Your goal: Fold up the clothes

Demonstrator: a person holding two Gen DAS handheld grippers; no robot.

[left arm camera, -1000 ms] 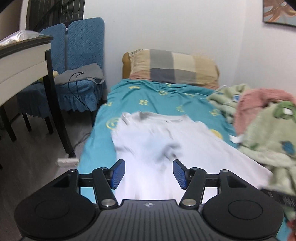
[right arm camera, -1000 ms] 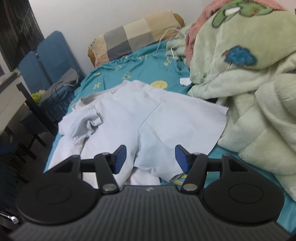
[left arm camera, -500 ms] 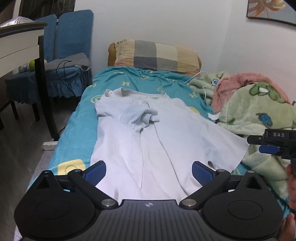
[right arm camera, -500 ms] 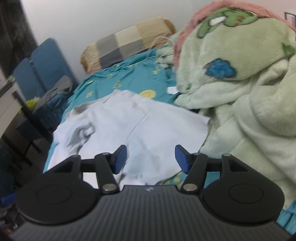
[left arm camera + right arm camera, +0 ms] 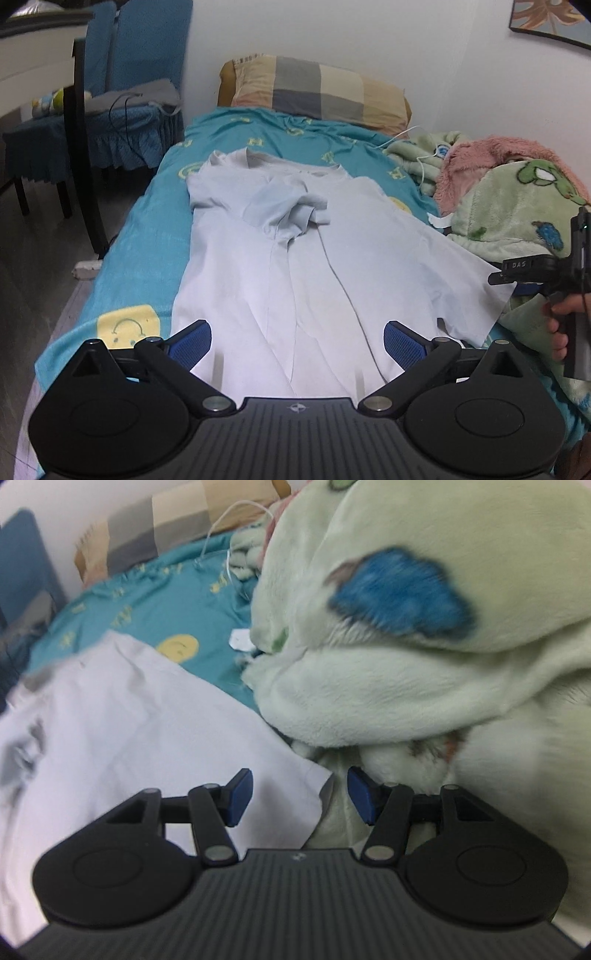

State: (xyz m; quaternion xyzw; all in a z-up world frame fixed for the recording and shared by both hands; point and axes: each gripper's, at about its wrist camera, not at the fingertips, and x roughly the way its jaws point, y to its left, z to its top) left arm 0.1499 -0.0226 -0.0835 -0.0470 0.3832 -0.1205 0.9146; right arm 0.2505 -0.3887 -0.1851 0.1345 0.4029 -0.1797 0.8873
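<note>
This is a bedroom in a home. A single bed (image 5: 147, 236) with a teal sheet printed with yellow smiley faces stands against a white wall, a checked pillow (image 5: 317, 92) at its head. A fluffy green and pink blanket (image 5: 517, 206) is heaped along one side, and a white charging cable (image 5: 402, 134) trails near the pillow. Beside the bed stand blue fabric-covered chairs (image 5: 140, 55) with a grey garment on one seat, next to a dark-legged table (image 5: 79, 110). A framed picture (image 5: 550, 18) hangs on the wall.
</note>
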